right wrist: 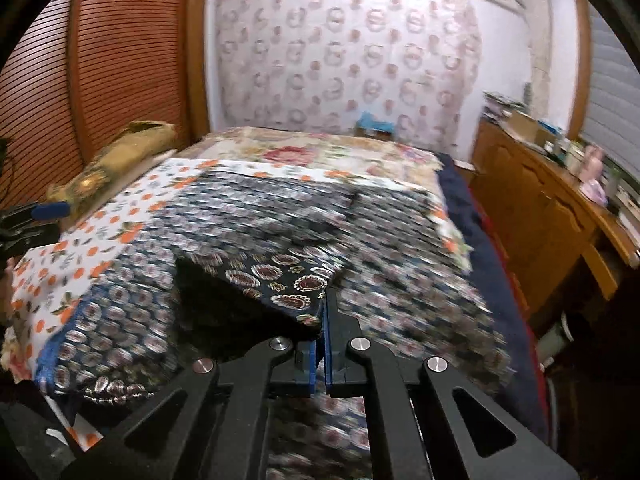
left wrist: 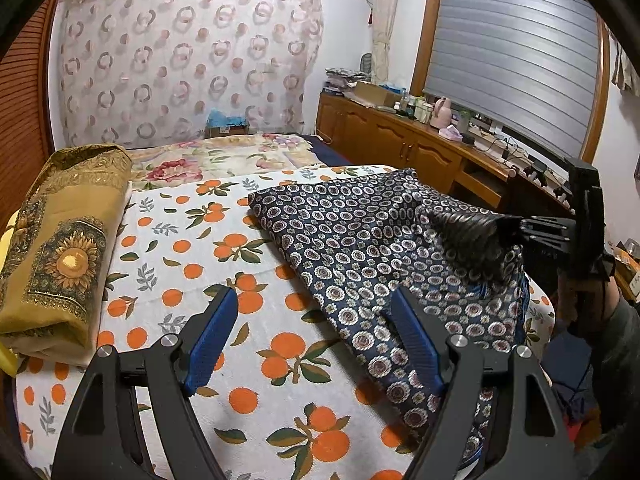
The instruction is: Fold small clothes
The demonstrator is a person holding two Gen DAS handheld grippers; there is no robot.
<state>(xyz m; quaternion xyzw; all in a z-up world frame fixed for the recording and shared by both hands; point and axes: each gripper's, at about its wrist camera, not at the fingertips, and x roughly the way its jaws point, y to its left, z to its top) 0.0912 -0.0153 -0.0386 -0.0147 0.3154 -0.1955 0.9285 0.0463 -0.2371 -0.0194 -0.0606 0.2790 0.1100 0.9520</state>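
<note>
The right gripper (right wrist: 323, 320) pinches a corner of the navy medallion-print silk garment (left wrist: 360, 248), apparently ready to fold it; lower centre, the left gripper (left wrist: 312, 332) hovers spread, empty.

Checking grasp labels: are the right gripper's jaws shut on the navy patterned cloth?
Shut on it: right gripper pinches a raised corner of the navy patterned cloth.

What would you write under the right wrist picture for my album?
Right gripper pinches a corner of the navy medallion-print garment above the orange-print sheet.
</note>
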